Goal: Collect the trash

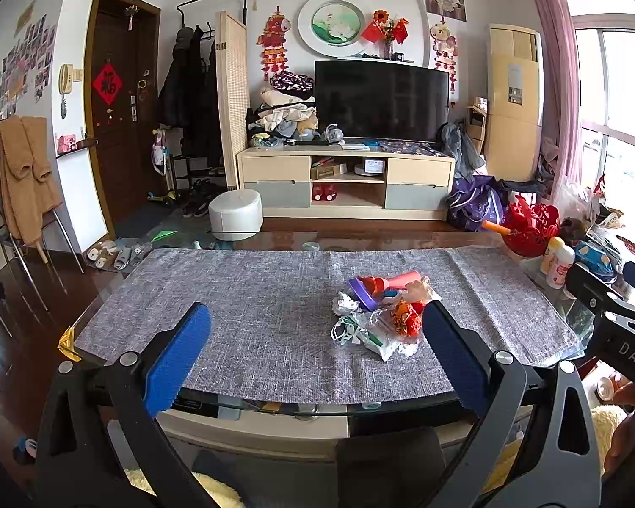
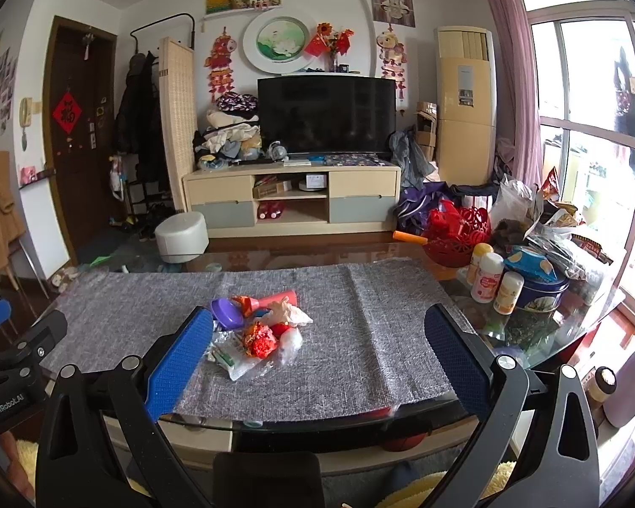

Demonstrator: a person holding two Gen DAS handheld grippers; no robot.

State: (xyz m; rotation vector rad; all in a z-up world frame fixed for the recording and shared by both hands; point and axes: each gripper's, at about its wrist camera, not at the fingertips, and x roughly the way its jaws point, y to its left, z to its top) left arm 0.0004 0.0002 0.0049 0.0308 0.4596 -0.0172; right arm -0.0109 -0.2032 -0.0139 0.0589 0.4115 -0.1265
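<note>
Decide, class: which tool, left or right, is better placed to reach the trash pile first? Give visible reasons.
Probably the right tool: the trash pile lies just beyond its open left finger, nearly ahead. The left tool, also open, sees the pile off toward its right finger.

"DAS" on right gripper (image 1: 633, 292) body, left-wrist view. "GenRobot.AI" on left gripper (image 2: 4, 326) body, right-wrist view. Other labels unreadable.

Cloth (image 2: 360, 317): grey, woven fleck
Cup (image 2: 225, 312): purple
Tube (image 2: 275, 297): pink
Crumpled wrapper (image 2: 259, 338): red-orange
Basket (image 2: 457, 228): red
Bottles (image 2: 487, 281): white, yellow, red labels
Claw pads (image 2: 178, 360): blue, dimpled
</note>
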